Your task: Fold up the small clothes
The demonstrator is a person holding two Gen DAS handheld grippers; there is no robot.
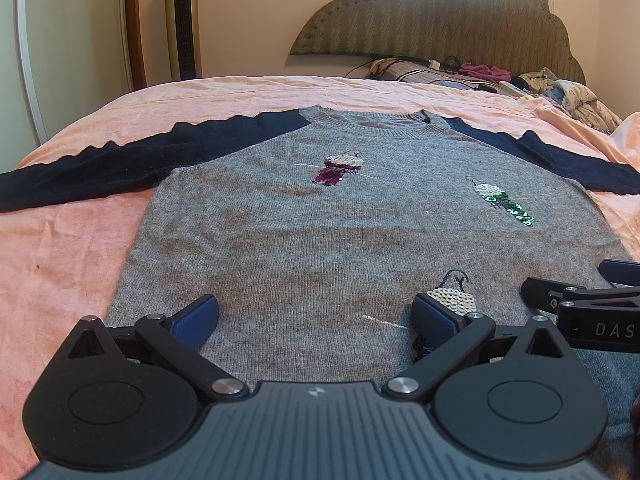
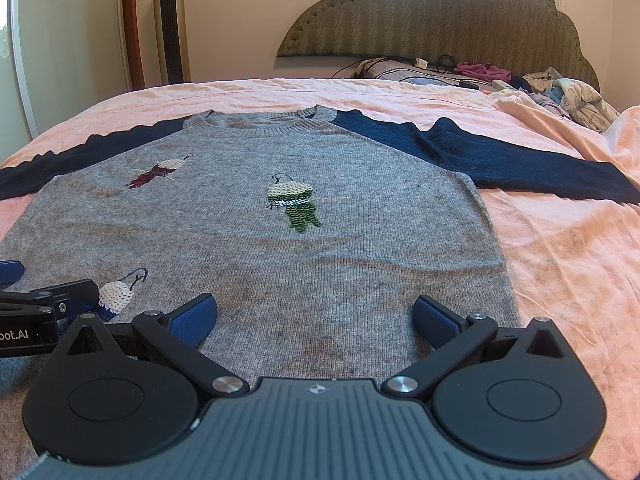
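The left gripper (image 1: 316, 316) gapes wide, holding nothing, above the hem of the grey sweater (image 1: 320, 240), which lies flat on the bed (image 1: 60, 260), collar toward 12 o'clock. The right gripper (image 2: 316, 316) gapes equally empty alongside, both equally near the hem.

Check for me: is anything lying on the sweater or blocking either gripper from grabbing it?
Nothing visible does. The grey sweater lies flat on the pink bedsheet, sleeves spread, nothing on top. Left gripper and right gripper are open directly over its lower part. The clutter sits far off by the headboard.
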